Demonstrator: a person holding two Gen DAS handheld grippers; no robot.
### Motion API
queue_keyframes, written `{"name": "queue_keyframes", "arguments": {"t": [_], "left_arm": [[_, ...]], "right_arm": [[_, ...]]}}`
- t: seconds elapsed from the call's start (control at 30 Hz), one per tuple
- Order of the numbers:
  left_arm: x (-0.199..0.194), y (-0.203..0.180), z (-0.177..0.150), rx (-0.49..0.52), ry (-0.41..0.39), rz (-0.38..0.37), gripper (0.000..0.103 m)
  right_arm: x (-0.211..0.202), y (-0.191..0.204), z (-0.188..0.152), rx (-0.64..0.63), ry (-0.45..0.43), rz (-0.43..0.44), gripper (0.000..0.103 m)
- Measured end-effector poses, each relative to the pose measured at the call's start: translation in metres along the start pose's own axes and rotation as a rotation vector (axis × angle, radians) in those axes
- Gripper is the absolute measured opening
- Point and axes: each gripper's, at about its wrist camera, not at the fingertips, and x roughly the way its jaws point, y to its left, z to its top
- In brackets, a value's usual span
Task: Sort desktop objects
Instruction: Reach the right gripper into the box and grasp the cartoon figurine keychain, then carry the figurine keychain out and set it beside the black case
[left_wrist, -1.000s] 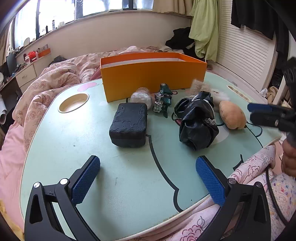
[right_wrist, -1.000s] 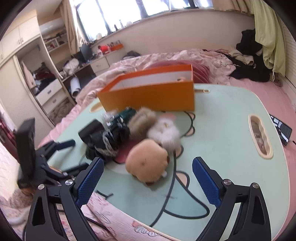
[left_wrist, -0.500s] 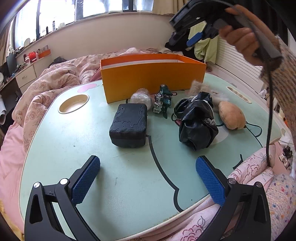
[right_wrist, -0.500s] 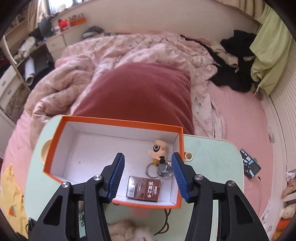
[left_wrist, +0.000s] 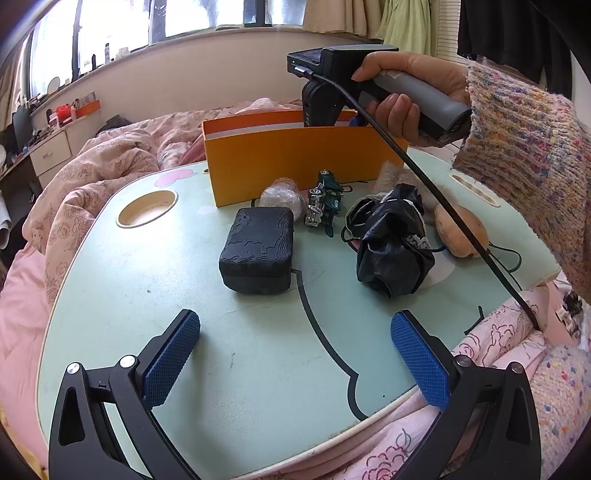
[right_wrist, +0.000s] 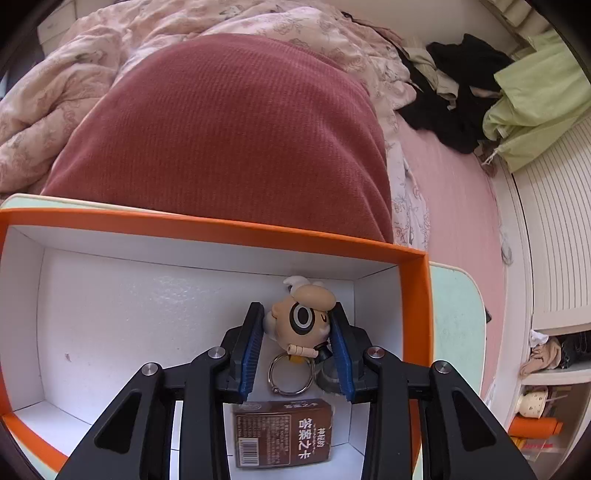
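Observation:
The orange box (left_wrist: 295, 162) stands at the back of the mint-green table (left_wrist: 258, 350). In the right wrist view my right gripper (right_wrist: 297, 325) reaches down into the box (right_wrist: 221, 230), its jaws closed against both sides of a cartoon keychain figure (right_wrist: 306, 317) with a metal ring (right_wrist: 291, 373). A brown card pack (right_wrist: 284, 435) lies below it in the box. My left gripper (left_wrist: 295, 354) is open and empty above the table's near part. Before the box lie a black case (left_wrist: 258, 251), a wrapped ball (left_wrist: 282, 197), a green toy car (left_wrist: 325, 203), a black cloth bundle (left_wrist: 391, 247) and a tan plush (left_wrist: 461, 230).
A round cup hole (left_wrist: 147, 208) sits at the table's left. The hand holding the right gripper and its cable (left_wrist: 443, 206) hang over the table's right side. A red cushion (right_wrist: 229, 129) and pink bedding (left_wrist: 92, 184) lie behind the box.
The right gripper has come down into the orange box and its jaws have narrowed onto the keychain figure. The left gripper has not moved.

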Motion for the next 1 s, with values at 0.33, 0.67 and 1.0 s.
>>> {"name": "queue_keyframes", "arguments": {"t": [0.33,0.67,1.0], "left_arm": [[-0.001,0.001,0.000,0.000,-0.002,-0.002,0.103],[-0.002,0.001,0.000,0.001,-0.003,-0.004,0.103],[-0.002,0.001,-0.001,0.001,-0.004,-0.008,0.103]], "right_arm": [[-0.126,-0.023,-0.074,0.009,-0.328,0.276,0.033],[-0.104,0.023,-0.156,-0.058,-0.185,0.583,0.033],[-0.097,0.033,-0.176,-0.067,-0.219,0.642,0.035]]}}
